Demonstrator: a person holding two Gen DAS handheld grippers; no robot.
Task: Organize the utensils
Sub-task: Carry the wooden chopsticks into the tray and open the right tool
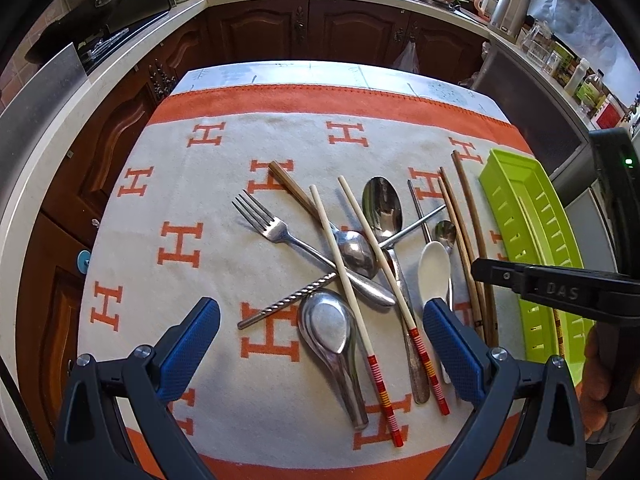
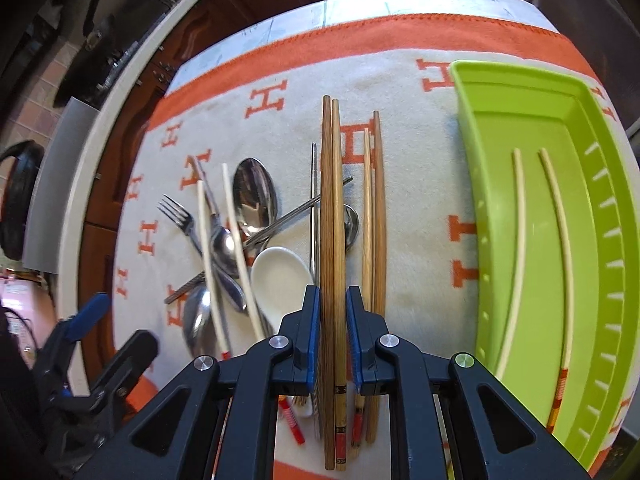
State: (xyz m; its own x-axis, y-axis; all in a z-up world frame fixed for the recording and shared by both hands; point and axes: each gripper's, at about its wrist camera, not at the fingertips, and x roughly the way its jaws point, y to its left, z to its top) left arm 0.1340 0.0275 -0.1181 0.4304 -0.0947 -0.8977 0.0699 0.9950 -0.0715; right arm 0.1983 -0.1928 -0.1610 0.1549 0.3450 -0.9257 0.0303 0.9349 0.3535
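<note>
Two brown wooden chopsticks [image 2: 333, 240] sit side by side between the blue pads of the right gripper [image 2: 333, 320], and the pads look pressed right up against them, so it's clamped on that pair. They run straight away from the camera over the orange-and-white H-pattern cloth [image 2: 420, 208]. Just to the right of them another pair of wooden chopsticks [image 2: 376, 216] lies flat on the cloth.

Further right is the lime green tray [image 2: 472, 160], and it's got two pale chopsticks [image 2: 520, 240] lying lengthwise in it, apart from each other.

Over on the left side, the left gripper [image 1: 320, 344] hangs above the messy pile with its fingers spread wide, nothing between them. Under it: a metal soup spoon [image 1: 326, 328], a fork [image 1: 276, 230], a big tablespoon [image 1: 382, 204], a white ceramic spoon [image 1: 434, 272] just beside the right blue pad, a twisted metal chopstick [image 1: 288, 300], and two pale chopsticks with red-striped ends [image 1: 372, 292] crossing over the heap. Pretty much everything in that pile overlaps something else.

From the left view the right gripper shows as a black bar at the right edge, over the near end of the tray.
</note>
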